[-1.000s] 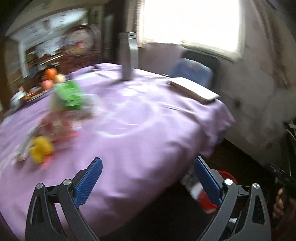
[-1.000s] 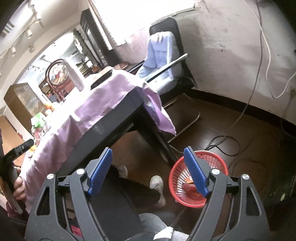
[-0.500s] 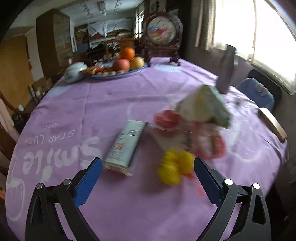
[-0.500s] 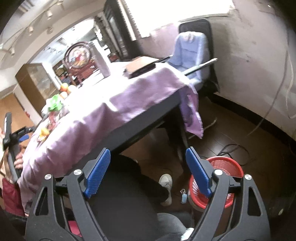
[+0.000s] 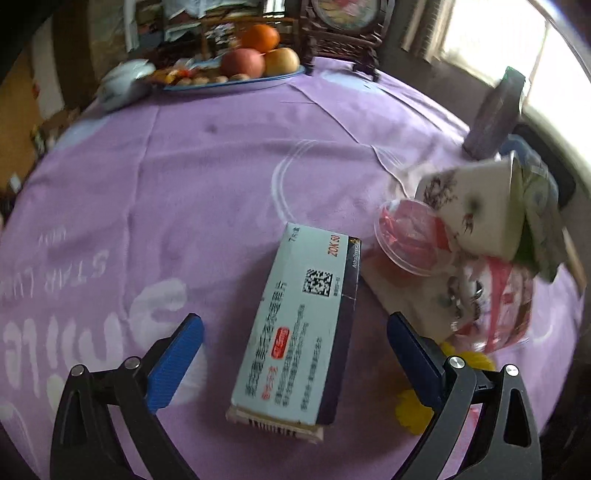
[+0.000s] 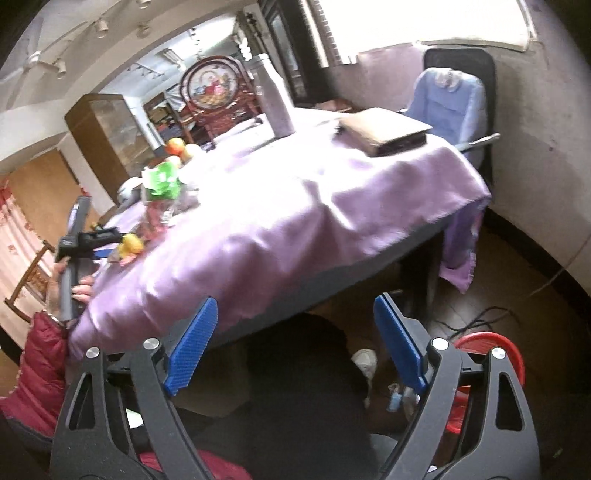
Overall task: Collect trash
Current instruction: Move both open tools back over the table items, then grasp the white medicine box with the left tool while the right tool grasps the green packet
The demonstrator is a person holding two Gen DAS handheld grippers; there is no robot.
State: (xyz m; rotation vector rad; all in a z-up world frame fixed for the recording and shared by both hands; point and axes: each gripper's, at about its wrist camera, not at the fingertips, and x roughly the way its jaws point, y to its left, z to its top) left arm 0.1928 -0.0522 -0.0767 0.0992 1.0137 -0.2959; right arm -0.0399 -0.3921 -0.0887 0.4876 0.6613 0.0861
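A pale blue medicine box lies flat on the purple tablecloth. My left gripper is open and empty, its fingers straddling the box's near end just above the cloth. To the right lies a trash pile: a clear cup with red wrappers, a white and green carton, a clear bag and a yellow wrapper. My right gripper is open and empty, low beside the table. The red trash basket stands on the floor behind its right finger. The pile shows there too.
A fruit plate and a framed ornament stand at the far side. A grey bottle and a brown book rest on the table. A blue-covered chair stands by the wall. Cables lie on the floor.
My left gripper has swung from the table's edge to the trash and closed in low over the medicine box. My right gripper has risen and turned away from the basket toward the table.
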